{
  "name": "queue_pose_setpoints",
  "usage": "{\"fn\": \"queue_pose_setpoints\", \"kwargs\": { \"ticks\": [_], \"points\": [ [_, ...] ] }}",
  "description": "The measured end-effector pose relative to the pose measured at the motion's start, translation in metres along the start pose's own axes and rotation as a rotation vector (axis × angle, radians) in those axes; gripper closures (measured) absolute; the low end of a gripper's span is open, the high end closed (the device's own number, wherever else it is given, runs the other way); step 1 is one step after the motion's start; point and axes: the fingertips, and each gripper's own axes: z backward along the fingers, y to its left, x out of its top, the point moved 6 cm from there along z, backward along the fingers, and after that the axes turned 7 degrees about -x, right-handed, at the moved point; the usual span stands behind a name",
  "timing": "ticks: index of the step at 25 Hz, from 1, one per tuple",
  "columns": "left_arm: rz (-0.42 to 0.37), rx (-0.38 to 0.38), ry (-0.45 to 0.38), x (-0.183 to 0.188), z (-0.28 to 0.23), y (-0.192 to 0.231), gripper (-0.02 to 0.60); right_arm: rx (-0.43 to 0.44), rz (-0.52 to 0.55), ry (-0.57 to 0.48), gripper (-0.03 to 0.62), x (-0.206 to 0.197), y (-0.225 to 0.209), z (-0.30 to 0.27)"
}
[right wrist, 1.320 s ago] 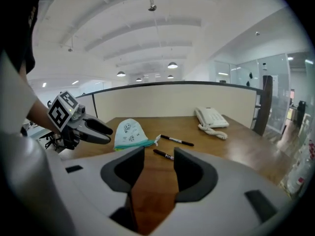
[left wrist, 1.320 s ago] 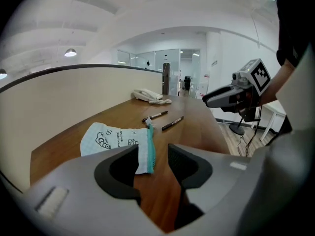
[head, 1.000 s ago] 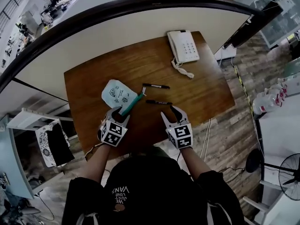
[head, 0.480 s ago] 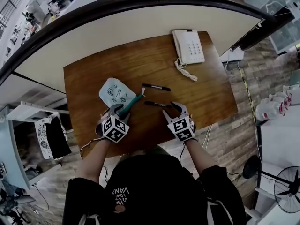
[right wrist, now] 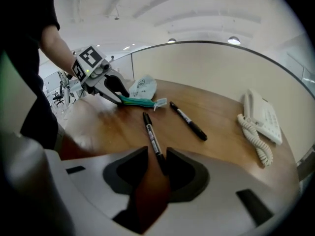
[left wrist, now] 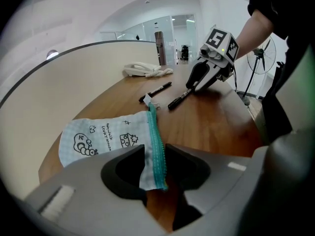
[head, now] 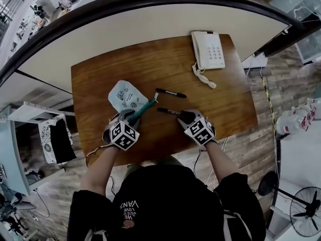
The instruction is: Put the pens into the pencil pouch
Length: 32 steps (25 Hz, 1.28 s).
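Note:
A pale blue printed pouch [head: 125,95] with a teal zipper [left wrist: 156,136] lies on the wooden desk [head: 100,79]. My left gripper [left wrist: 155,154] straddles the zipper's near end. Its jaws are closing, and the cloth between them is not clearly pinched. Two black pens lie to the right of the pouch: a far pen [head: 170,93] and a near pen [head: 168,111]. My right gripper [right wrist: 157,156] is low over the near pen [right wrist: 151,137]. Its jaws are closing with the pen's end between them, and a gap still shows on each side. The far pen [right wrist: 188,121] lies free.
A white desk phone [head: 209,50] with a coiled cord [head: 204,77] sits at the desk's far right corner. A curved partition [head: 150,24] runs behind the desk. Bare wood lies between the pens and the phone.
Both grippers have come down toward the desk. The right one has dropped and rolled over the near pen's end. The left one has settled over the zipper end. Both pairs of jaws have narrowed a little.

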Motion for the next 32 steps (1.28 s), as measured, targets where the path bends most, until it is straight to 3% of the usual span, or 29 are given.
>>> {"fn": "queue_pose_setpoints", "kwargs": {
  "ticks": [2, 8, 15, 21, 32],
  "points": [
    [0.01, -0.002, -0.001, -0.001, 0.0, 0.001, 0.444, 0.021, -0.014, 0.0, 0.508, -0.001, 0.003, -0.001],
    [0.02, -0.011, -0.017, 0.0, 0.002, 0.001, 0.483, -0.006, -0.104, -0.007, 0.545, -0.003, 0.003, -0.001],
    [0.041, -0.033, -0.054, 0.005, 0.007, 0.006, 0.508, -0.054, -0.137, -0.005, 0.549, -0.002, 0.006, 0.001],
    [0.095, -0.029, -0.147, 0.01, 0.018, 0.013, 0.544, -0.112, -0.193, -0.063, 0.549, 0.006, 0.011, 0.008],
    [0.118, -0.007, -0.258, 0.013, 0.043, 0.014, 0.548, -0.099, -0.251, -0.145, 0.549, 0.035, 0.068, 0.035]
  ]
}}
